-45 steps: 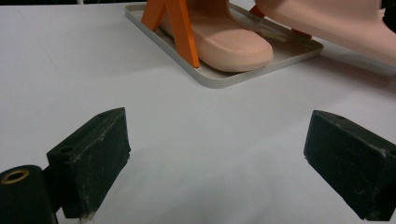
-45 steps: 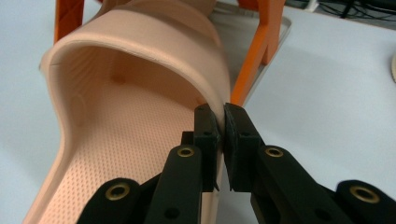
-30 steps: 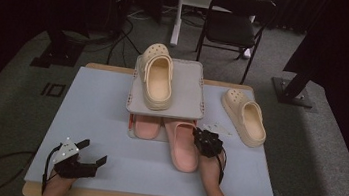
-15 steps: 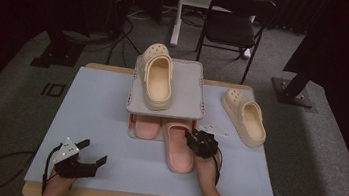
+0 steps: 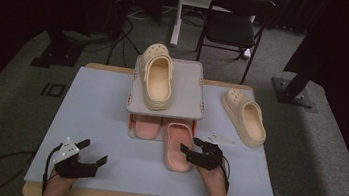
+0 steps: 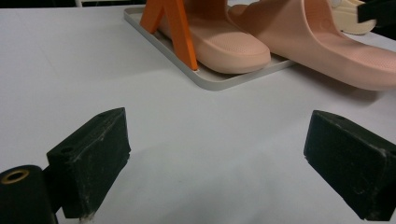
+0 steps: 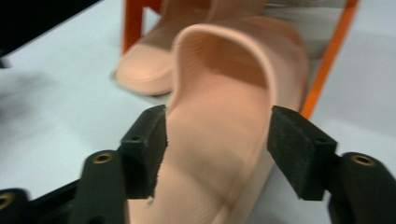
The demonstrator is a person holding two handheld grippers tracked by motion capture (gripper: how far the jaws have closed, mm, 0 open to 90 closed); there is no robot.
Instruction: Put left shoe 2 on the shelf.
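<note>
A pink slide (image 5: pixel 177 138) (image 7: pixel 219 93) (image 6: pixel 327 42) lies half out of the front of a small two-level rack (image 5: pixel 186 87). My right gripper (image 5: pixel 191 149) (image 7: pixel 217 149) is at the slide's heel end, one jaw pressed on each side edge, shut on it. Beside it, a second pink slide (image 5: pixel 146 126) (image 6: pixel 224 42) (image 7: pixel 144 70) rests on the rack's lower tray (image 6: pixel 219 83). On the grey top shelf sits a cream clog (image 5: pixel 157 78). Near the table's front left, my left gripper (image 5: pixel 95 152) (image 6: pixel 217 158) rests open, with bare table between its jaws.
Another cream clog (image 5: pixel 244 117) lies on the table to the right of the rack. The rack has orange legs (image 6: pixel 180 32) (image 7: pixel 327 60). A black chair (image 5: pixel 231 27) and stands with cables sit on the floor beyond the table.
My right gripper has moved left and a little nearer at the pink slide's heel, and the slide has shifted slightly left. The left gripper has not moved.
</note>
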